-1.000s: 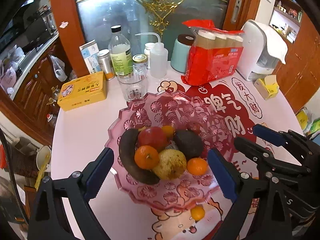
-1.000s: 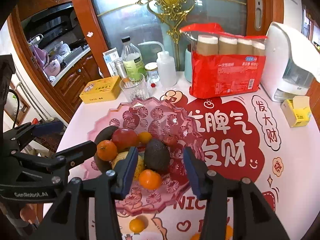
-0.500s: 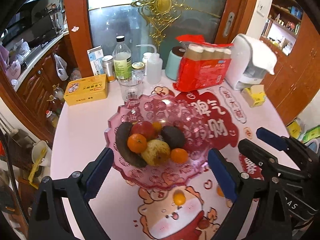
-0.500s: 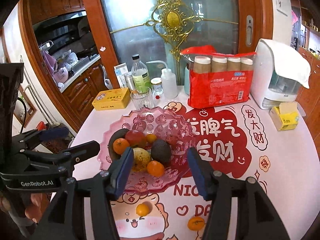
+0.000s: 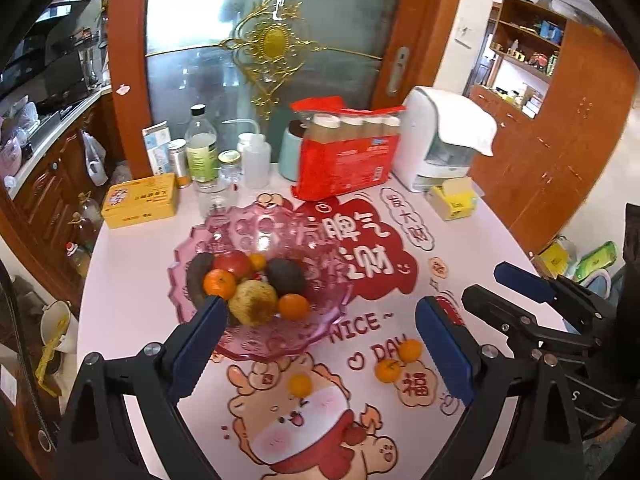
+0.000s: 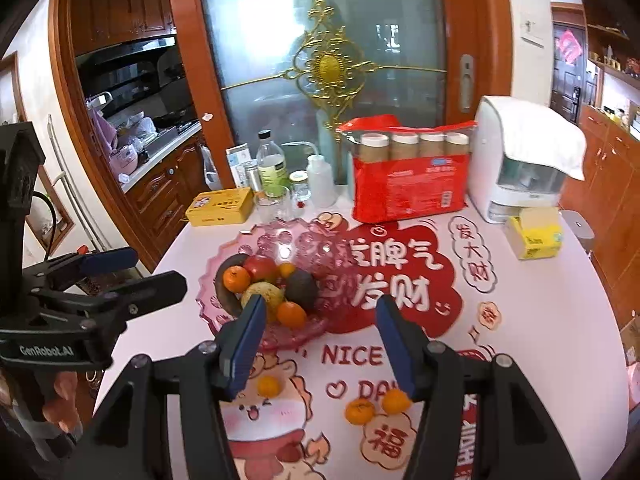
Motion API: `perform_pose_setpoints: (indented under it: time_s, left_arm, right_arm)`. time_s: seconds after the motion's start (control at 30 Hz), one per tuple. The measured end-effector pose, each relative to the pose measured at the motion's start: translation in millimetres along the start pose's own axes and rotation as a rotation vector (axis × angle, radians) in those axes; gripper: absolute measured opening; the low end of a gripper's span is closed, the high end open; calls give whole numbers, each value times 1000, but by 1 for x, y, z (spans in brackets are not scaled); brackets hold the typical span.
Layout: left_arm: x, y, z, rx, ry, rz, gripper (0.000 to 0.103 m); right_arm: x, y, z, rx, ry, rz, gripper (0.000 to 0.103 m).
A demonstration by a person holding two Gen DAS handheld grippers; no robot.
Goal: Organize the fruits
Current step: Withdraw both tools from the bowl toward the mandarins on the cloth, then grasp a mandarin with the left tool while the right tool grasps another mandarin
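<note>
Round pale-pink table (image 5: 132,304) printed with red characters, "NICE DAY" and a cartoon figure, set before a frosted glass door with gold ornament (image 6: 328,64); wooden kitchen cabinets to one side. Along the far edge: yellow tin (image 5: 140,200), several bottles and jars, red pack of paper cups (image 6: 408,176), white appliance (image 5: 436,140).

Near table centre, pink scalloped fruit bowl (image 5: 320,320) holding one dark banana (image 5: 196,280) curving along the bowl's left side with its long axis running roughly front to back, one red apple (image 5: 234,262), one pear (image 5: 253,302), one avocado (image 5: 286,276), three oranges. On the table in front of the bowl, three loose mandarins (image 6: 360,410): one alone, two side by side.

Left gripper (image 5: 320,348) and right gripper (image 6: 318,346) both above the near table edge, jaws wide apart, holding nothing.
</note>
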State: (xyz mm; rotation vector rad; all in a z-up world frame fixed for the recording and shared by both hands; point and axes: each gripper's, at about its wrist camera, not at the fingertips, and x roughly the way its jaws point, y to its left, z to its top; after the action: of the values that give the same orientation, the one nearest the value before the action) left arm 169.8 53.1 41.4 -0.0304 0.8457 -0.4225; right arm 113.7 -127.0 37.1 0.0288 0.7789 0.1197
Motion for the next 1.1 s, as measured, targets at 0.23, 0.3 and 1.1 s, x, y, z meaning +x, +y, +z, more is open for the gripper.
perform_pose_setpoints:
  time_s: [0.23, 0.3, 1.1]
  left_arm:
    - [1, -29, -10, 21, -18, 22, 94]
    - [4, -37, -15, 18, -15, 42, 94]
    - [163, -96, -127, -33, 244, 153, 92]
  right_arm:
    - [-11, -37, -13, 26, 4, -47, 58]
    - [-11, -49, -17, 29, 9, -52, 58]
    - [78, -128, -87, -48, 207, 47, 58]
